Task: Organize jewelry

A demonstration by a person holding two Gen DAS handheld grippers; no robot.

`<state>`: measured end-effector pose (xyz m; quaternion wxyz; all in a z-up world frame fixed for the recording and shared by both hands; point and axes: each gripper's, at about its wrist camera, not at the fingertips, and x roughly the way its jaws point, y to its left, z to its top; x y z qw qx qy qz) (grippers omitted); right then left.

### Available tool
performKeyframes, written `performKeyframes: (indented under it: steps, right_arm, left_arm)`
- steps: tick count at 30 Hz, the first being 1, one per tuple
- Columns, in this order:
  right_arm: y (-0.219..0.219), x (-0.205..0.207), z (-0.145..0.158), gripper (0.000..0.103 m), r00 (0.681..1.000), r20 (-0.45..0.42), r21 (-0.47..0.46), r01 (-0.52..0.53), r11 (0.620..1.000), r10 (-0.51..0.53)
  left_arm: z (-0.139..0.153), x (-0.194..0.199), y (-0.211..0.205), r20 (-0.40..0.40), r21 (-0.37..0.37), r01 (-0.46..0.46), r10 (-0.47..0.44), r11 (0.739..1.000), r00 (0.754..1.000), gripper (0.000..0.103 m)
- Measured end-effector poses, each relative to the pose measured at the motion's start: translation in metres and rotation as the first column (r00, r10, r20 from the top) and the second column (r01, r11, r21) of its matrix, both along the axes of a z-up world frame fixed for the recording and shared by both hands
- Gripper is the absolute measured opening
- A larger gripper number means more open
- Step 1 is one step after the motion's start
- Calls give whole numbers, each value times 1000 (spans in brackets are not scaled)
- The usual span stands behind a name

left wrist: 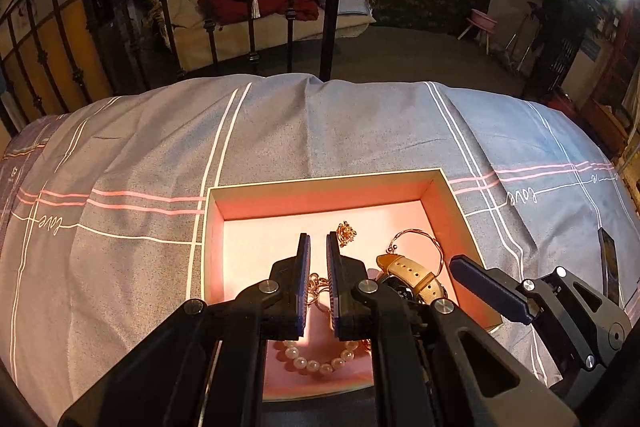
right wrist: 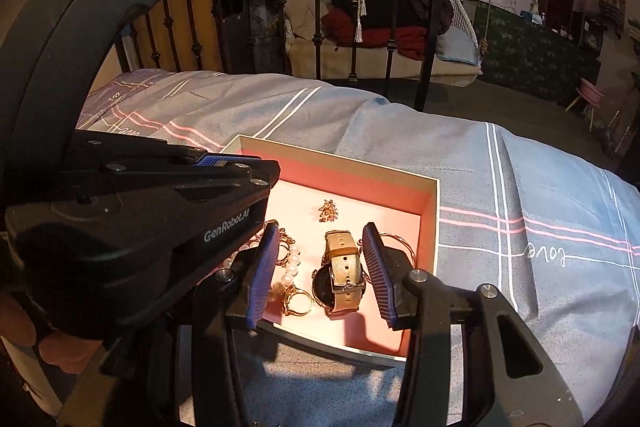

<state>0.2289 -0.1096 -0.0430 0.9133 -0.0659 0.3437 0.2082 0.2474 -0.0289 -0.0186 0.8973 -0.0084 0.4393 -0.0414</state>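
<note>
Poised over pink box on bed: left hand-held gripper clenched empty, right hand-held gripper released astride watch; risks snagging neighbouring pearl bracelet.

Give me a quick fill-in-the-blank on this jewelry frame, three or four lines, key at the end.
1. The watch, the pearl bracelet and the small gold brooch all lie inside an open ____ with a pink lining.
2. The watch has a ____-coloured strap.
3. The box sits on a grey ____ with white and pink stripes.
4. The right tongs stand ____ over the watch, pads on either side of it without touching.

Missing words: box; tan; bedspread; open
</note>
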Motion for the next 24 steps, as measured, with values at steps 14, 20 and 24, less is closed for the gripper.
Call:
performKeyframes:
  steps: [14, 20, 24]
  right_arm:
    - [-31, -66, 6, 82, 998, 60, 4, 19, 1000, -20]
    - [-59, -104, -30, 77, 998, -23, -21, 58, 998, -58]
    - [-69, -118, -49, 72, 995, -68, -63, 73, 995, -78]
  left_arm:
    - [19, -66, 13, 93, -29, 3, 0, 1000, 996, 85]
    - [-14, -122, 9, 29, -75, 63, -61, 995, 998, 86]
    - [-36, -145, 0, -14, -54, 110, -111, 992, 994, 86]
